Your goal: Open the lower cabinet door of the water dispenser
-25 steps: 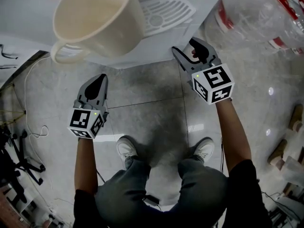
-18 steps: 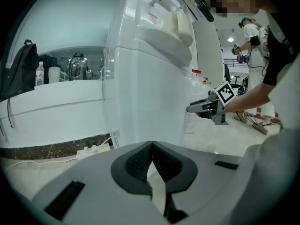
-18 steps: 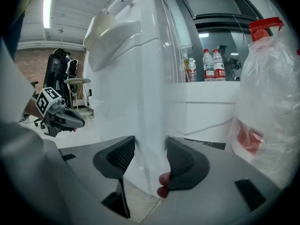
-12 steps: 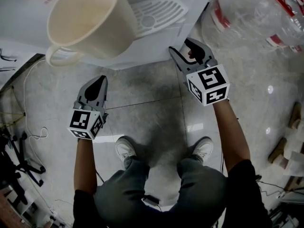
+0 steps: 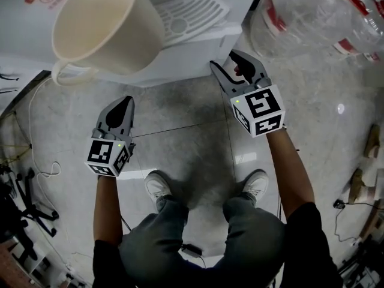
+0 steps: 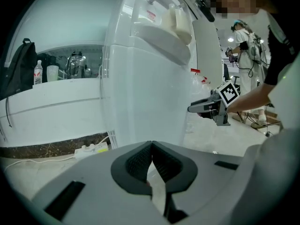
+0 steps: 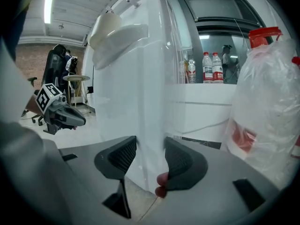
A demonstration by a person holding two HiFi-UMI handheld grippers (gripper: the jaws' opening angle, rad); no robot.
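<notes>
The white water dispenser (image 5: 180,65) stands in front of me, its lower cabinet door (image 6: 140,102) facing me in the left gripper view. My right gripper (image 5: 237,65) is at the door's right edge (image 7: 150,125), low on the body. Its jaws have just been closing, and that edge is between them, with a pad against each side. A fingertip (image 7: 161,184) shows under the right pad. My left gripper (image 5: 124,101) hangs a short way back from the door, shut and empty, its pads (image 6: 140,161) meeting at the tips.
A cream mug (image 5: 102,26) sits on the drip tray (image 5: 186,20) above the door. A large wrapped water bottle (image 5: 312,11) stands right of the dispenser. Cables (image 5: 36,131) and a power strip (image 6: 89,149) lie on the floor at left. My feet (image 5: 159,188) are below.
The right gripper has edged a little up and left at the dispenser's corner and its jaws have narrowed on the door's edge. The left gripper has stayed still.
</notes>
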